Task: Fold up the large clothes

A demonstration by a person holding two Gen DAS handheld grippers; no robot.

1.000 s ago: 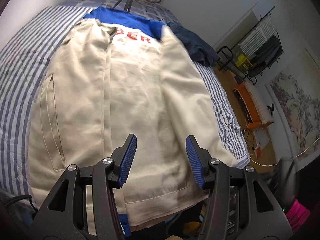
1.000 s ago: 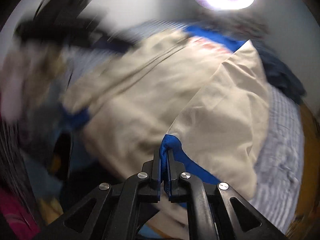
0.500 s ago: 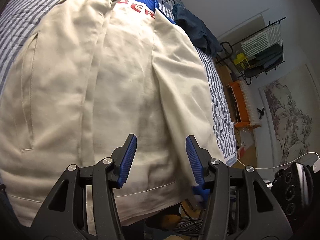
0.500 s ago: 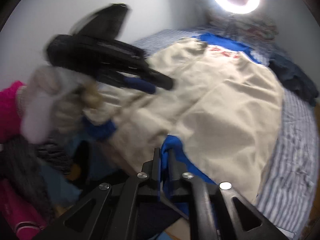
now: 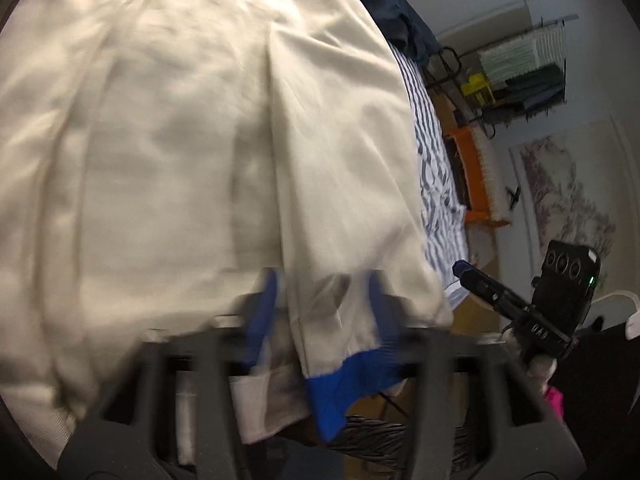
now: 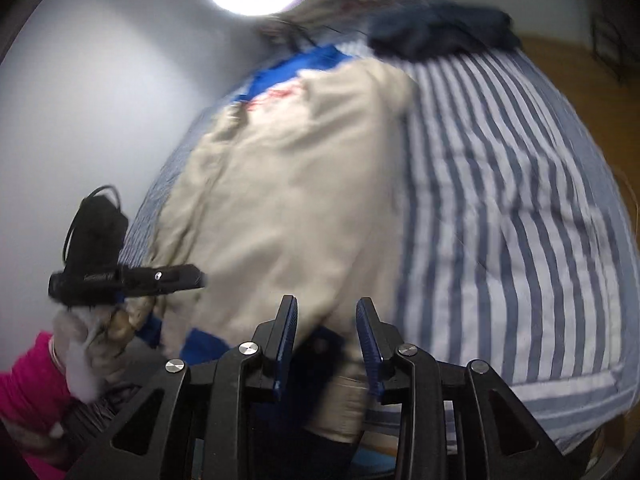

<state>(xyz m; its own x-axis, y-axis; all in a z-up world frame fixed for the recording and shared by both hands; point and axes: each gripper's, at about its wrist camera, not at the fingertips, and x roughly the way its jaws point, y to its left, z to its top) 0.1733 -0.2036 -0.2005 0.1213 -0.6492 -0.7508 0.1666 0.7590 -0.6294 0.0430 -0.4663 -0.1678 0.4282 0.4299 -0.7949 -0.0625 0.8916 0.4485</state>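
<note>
Across the striped bed (image 6: 520, 200): one cream jacket (image 5: 180, 140), blue-trimmed.
Soft, light, floppy; I'd grip its hem. Left claw (image 5: 320, 312) just closed, blurred over hem; right claw (image 6: 326, 336) just parted, empty.

The right gripper (image 6: 327, 344), which had been clamped on the blue cuff (image 5: 344, 380) of the beige jacket (image 5: 200, 140), let go: its jaws had just been opening and now stood apart with nothing pressed between them. It swung toward the striped bedsheet (image 6: 520, 220). The left gripper (image 5: 320, 320) dropped closer to the hem, and its fingers (image 5: 260, 320), motion-blurred, were closing over the cuffed sleeve end.
</note>
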